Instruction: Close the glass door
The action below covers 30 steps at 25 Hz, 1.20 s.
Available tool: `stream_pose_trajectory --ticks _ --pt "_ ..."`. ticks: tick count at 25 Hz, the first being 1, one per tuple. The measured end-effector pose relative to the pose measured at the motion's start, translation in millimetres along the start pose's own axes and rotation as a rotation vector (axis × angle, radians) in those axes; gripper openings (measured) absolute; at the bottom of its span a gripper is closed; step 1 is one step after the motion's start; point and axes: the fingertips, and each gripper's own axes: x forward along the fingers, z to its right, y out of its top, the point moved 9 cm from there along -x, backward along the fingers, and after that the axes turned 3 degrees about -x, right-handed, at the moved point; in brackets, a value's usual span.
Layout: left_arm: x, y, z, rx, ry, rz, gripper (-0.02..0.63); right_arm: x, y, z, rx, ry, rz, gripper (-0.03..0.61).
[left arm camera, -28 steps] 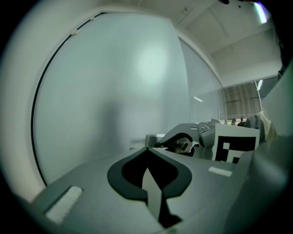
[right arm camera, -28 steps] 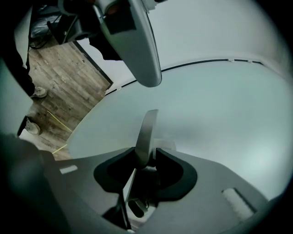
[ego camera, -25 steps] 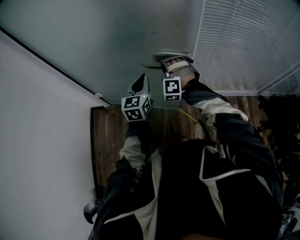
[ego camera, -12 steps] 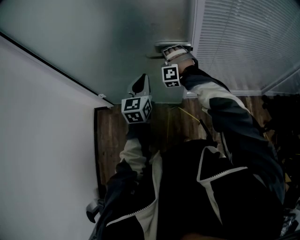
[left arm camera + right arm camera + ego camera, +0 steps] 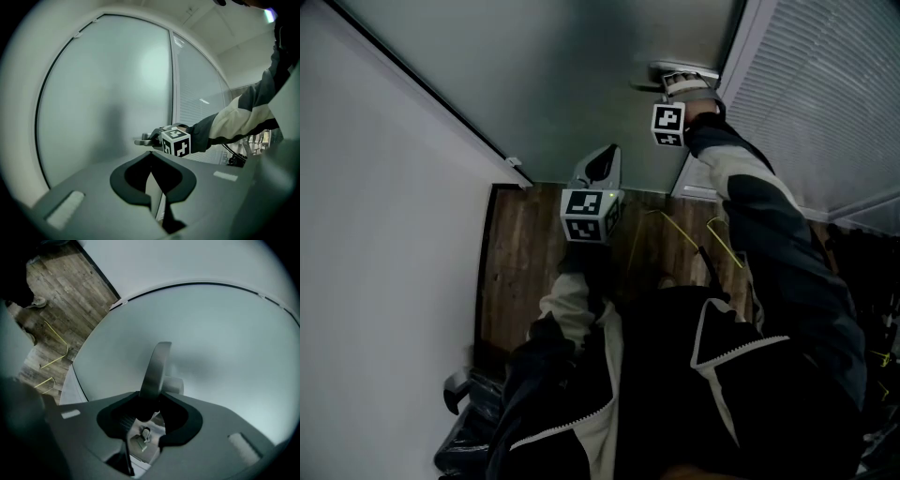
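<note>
Head view: the right gripper (image 5: 681, 82) - clamped on the handle (image 5: 667, 68) of the door (image 5: 562, 75) ahead - stood further right than a second before, near the blinds (image 5: 825, 112). Left gripper view: the left gripper (image 5: 151, 157) was together, empty; the handle lay level, pointing left. Only the right gripper view showed the pads pinching it - running away from the camera.

**Wall, floor and blinds around the doorway**

A plain white wall (image 5: 384, 234) fills the space left of the left gripper (image 5: 600, 161). Below that gripper lies a dark wooden plank floor (image 5: 520, 272). Thin yellow lines (image 5: 673, 225) run across it, well beneath the right gripper (image 5: 682, 81). White slatted blinds (image 5: 825, 103) hang just right of the right gripper. A grey castor (image 5: 455, 392) sits well below and left of the left gripper.
</note>
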Motion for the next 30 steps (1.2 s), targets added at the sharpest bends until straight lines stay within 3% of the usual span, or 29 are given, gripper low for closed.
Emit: stream_pose_trajectory --ticks 11,21,27,30 --pt "-22 -29 -25 -0.013 0.062 -0.014 0.002 14 10 -4 0.007 -0.014 0.003 0.126" --pt "2 8 -17 -0.038 0.038 -0.025 0.002 25 -14 17 0.033 0.010 0.016 0.127" --pt "1 5 -20 -0.050 0.029 -0.042 0.002 11 -12 17 0.269 0.039 0.098 0.181" --pt "1 5 -29 -0.042 0.017 -0.032 0.002 -26 -5 19 0.484 0.027 0.224 0.179"
